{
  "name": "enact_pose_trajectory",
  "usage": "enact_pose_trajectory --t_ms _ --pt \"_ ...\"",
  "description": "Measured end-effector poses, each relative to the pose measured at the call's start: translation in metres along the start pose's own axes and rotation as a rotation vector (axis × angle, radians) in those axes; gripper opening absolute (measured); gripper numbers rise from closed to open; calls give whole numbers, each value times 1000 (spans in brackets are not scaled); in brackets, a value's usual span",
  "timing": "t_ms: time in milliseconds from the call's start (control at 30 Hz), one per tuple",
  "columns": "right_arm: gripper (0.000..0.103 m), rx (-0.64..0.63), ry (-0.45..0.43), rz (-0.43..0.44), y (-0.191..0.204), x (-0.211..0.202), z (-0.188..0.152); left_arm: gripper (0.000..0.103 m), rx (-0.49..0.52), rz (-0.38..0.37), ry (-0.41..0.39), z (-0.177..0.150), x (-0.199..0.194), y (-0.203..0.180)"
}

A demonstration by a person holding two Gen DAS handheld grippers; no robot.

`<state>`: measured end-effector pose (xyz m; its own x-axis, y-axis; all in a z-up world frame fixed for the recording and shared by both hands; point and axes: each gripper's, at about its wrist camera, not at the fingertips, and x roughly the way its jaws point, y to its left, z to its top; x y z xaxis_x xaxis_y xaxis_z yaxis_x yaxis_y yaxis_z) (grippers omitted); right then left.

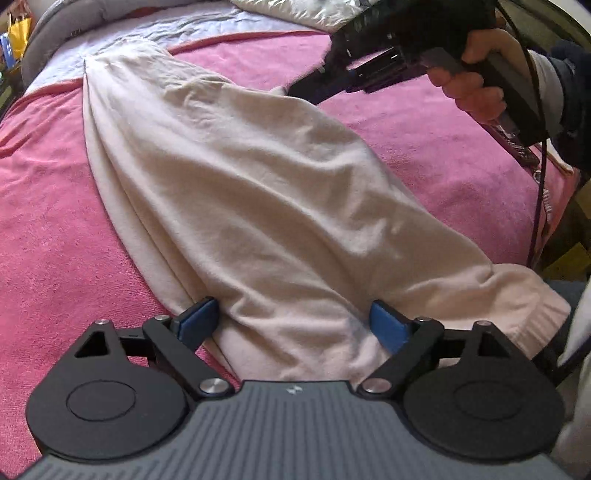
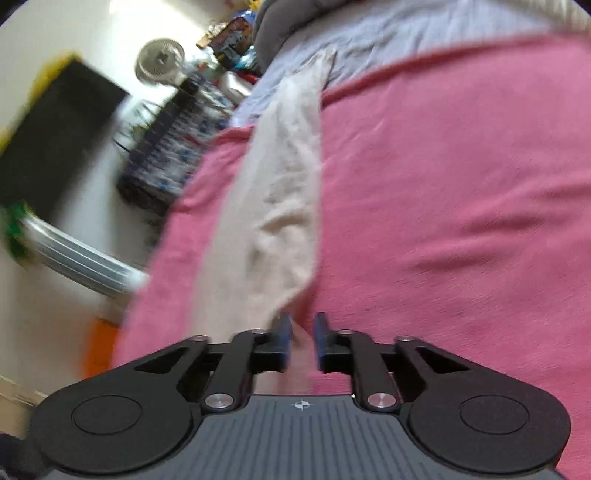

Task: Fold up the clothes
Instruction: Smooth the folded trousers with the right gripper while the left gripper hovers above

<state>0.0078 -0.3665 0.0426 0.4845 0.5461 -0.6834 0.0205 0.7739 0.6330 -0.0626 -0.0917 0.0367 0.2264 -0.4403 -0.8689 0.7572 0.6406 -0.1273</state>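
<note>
A cream garment (image 1: 236, 192) lies stretched along a pink blanket (image 1: 48, 229), narrow at the far end and wide toward me. My left gripper (image 1: 293, 323) stands open over the near end, its blue pads (image 1: 199, 319) spread wide with cloth between them. In the right wrist view the garment (image 2: 280, 192) runs away as a long blurred strip. My right gripper (image 2: 303, 332) is nearly closed, with a fold of the cream cloth pinched between its pads. From the left wrist view, a hand (image 1: 476, 85) holds that right gripper (image 1: 295, 88) at the garment's far right edge.
The pink blanket covers a bed with a pale lilac sheet (image 1: 177, 33) and grey padding (image 1: 62, 22) at the far end. Left of the bed are a small fan (image 2: 160, 62), a dark crate (image 2: 166, 147) and a black box (image 2: 48, 122). A cable (image 1: 539, 177) hangs at the right.
</note>
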Motion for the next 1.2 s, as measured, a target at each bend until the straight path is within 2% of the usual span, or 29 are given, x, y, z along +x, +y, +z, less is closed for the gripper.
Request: enact_pose_trajectory --t_ms 33,67,100,133,167,233,367,500,533,667,733,867,933,967,1000,1067,1133,1200 --pt "52 -10 8 -10 4 3 1 89 -6 -6 6 1 -1 1" --pt "52 -19 16 -21 8 7 3 89 -12 -11 11 1 -1 2" --pt "47 -29 24 -31 13 10 4 89 -17 -16 17 1 -2 2" --pt "20 -39 32 -42 17 13 6 89 -22 -21 24 2 -2 3" --pt "11 -48 40 -52 21 17 7 89 -26 -25 30 3 -2 4" --pt "10 -67 57 -73 29 23 10 89 -43 -38 35 3 -4 7" --pt "9 -125 65 -146 37 10 16 89 -94 -66 33 2 -8 14" --pt "15 -126 151 -211 22 16 13 89 -101 -75 35 0 -11 16" --pt "19 -108 157 -198 18 16 15 89 -103 -77 36 0 -12 17" --pt "46 -87 92 -171 9 0 36 89 -144 -102 38 1 -14 27" --pt "47 -46 73 -126 -7 1 50 89 -166 -119 37 0 -18 32" --pt "52 98 102 76 -45 35 79 89 -258 -163 34 0 -23 47" --pt "53 98 110 80 -47 61 91 88 -328 -183 46 3 -25 61" --pt "53 83 105 87 -44 74 96 79 -374 -188 61 4 -29 69" --pt "53 68 94 93 -41 80 102 73 -429 -175 78 8 -32 81" --pt "52 61 74 96 -38 89 112 71 -558 -107 89 20 -42 111" --pt "45 57 62 70 -35 96 117 71 -616 -51 -24 40 -55 139" --pt "33 37 59 28 -31 98 117 71 -552 -55 -135 69 -57 154"
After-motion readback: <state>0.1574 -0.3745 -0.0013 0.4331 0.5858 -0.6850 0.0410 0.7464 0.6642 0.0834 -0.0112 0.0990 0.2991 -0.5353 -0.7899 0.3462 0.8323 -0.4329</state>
